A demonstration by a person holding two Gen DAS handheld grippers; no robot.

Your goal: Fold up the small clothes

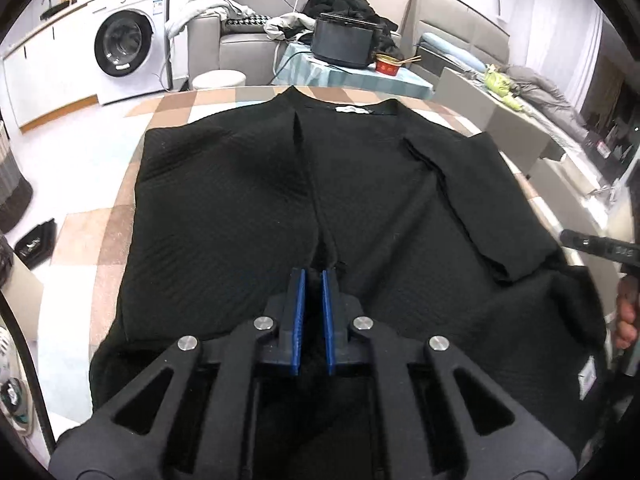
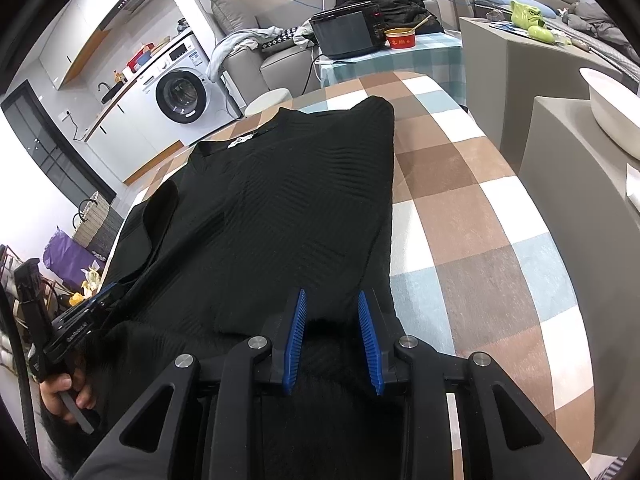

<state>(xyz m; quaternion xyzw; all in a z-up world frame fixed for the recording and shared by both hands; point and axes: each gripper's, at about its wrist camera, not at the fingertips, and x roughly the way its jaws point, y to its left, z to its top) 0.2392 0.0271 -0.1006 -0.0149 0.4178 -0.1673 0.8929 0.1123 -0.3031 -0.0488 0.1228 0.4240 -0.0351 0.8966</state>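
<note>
Black top (image 1: 248, 200) lies flat on the checked worktop (image 2: 472, 216), collar and white neck label (image 1: 354, 109) at the far end, hem toward the cameras. Both sleeves appear folded inward over the body; one sleeve (image 1: 472, 200) runs diagonally across the right side in the left wrist view.

Left claw (image 1: 314, 280): blue pads nearly together, a raised ridge of the black fabric pinched between them near the hem, about mid-width. Clenched on the top.

Right claw (image 2: 332, 300): pads spread apart, resting over the hem near the garment's right edge. Fabric lies between and under the fingers but is not squeezed; released.

Right wrist view also shows the left claw at the left margin, held by a hand (image 2: 64, 396).

Background: washing machine (image 1: 124, 44), grey sofa (image 1: 240, 36), dark appliance (image 1: 342, 42) and red bowl (image 1: 387, 65) on a side table.
</note>
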